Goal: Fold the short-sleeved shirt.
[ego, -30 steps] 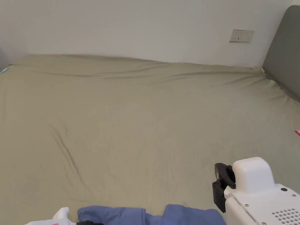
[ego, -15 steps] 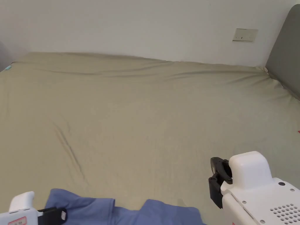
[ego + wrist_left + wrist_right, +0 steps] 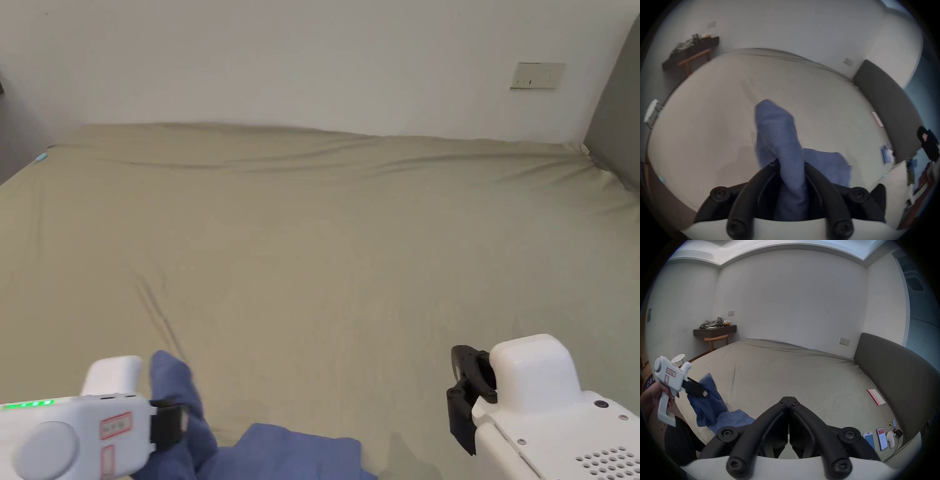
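Left gripper jaws clamping blue shirt, right gripper jaws closed (empty)

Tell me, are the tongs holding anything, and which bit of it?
The left tongs are shut on the blue shirt, pinching a bunched fold of cloth; which part cannot be told. The right tongs are shut and hold nothing.

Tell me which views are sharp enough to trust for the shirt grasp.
Left gripper view: motion-blurred, fisheye-warped, shirt soft-edged between the jaws. Right gripper view: crisp but curved at the rim; left gripper readable. Head view: even light, slight blur at the left gripper.
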